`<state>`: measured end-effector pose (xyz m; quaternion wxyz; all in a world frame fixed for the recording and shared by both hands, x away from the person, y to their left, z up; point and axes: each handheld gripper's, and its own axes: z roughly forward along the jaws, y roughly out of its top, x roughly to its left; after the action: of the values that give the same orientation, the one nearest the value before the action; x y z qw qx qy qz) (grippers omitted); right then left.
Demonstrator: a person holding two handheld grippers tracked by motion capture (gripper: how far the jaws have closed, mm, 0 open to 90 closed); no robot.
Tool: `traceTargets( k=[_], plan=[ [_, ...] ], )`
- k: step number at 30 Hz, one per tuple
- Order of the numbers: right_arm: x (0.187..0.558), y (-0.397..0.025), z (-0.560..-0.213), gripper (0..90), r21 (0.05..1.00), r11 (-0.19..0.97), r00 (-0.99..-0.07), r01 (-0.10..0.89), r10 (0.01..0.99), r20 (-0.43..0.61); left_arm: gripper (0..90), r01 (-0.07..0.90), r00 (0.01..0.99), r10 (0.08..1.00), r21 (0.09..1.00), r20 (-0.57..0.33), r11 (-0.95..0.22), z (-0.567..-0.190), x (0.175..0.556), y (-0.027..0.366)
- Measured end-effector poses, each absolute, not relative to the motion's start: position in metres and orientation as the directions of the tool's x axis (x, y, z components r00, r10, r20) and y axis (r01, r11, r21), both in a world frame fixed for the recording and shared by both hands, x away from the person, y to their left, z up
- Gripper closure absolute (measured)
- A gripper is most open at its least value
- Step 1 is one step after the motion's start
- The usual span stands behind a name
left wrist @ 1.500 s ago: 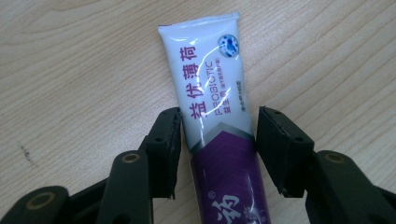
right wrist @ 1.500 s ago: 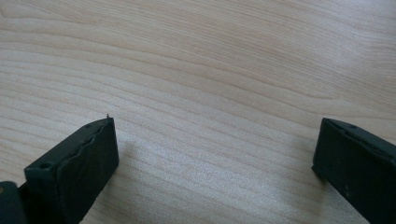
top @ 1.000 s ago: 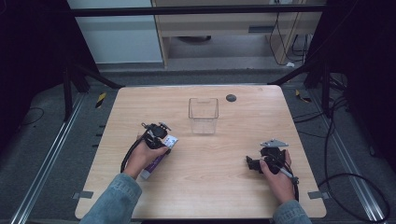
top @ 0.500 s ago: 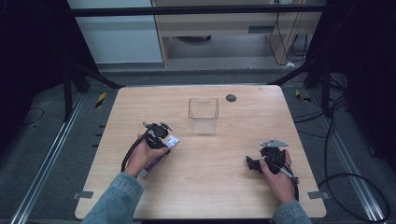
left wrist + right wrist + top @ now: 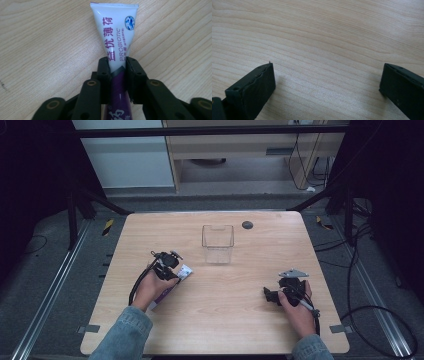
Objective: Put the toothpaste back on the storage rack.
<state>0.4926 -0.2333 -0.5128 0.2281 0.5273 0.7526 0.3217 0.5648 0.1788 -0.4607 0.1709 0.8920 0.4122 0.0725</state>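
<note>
One white-and-purple plastic tube point(image 5: 116, 45) with purple lettering, and the left tongs point(image 5: 117, 66) have it clamped right across the middle, jaws pressed to both sides where white turns to purple. In the high view that tube point(image 5: 172, 285) lies low over the pale wooden worktop point(image 5: 235, 320), left of centre, its long axis running diagonally: the flat crimped end points away from the person and toward the middle of the worktop, the purple end back under the hand. The left hand point(image 5: 150, 287) wraps the left tongs point(image 5: 167, 265), forearm in a denim sleeve angling in from the bottom edge. One clear square plastic container point(image 5: 218, 243) stands upright beyond the tube, near but apart. One small dark round disc point(image 5: 247, 224) sits behind it. Over on the right, the right tongs point(image 5: 327, 82) gape wide, nothing between the jaws, just above bare wood; the right hand point(image 5: 295, 307) rests low near the front edge.
</note>
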Motion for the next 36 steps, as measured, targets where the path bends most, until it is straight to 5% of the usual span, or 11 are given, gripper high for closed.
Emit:
traceTargets(
  k=[17,36],
  plan=[
    [0.493,-0.233,-0.513,0.3,0.725,0.237,-0.34,0.647,0.941,-0.004,78.9,0.62,0.654,0.756,0.565,0.011,-0.544,-0.416,0.541,0.183],
    [0.493,-0.233,-0.513,0.4,0.725,0.237,-0.34,0.647,0.941,-0.004,78.9,0.559,0.662,0.749,0.67,-0.005,-0.489,-0.382,0.544,0.173]
  ],
)
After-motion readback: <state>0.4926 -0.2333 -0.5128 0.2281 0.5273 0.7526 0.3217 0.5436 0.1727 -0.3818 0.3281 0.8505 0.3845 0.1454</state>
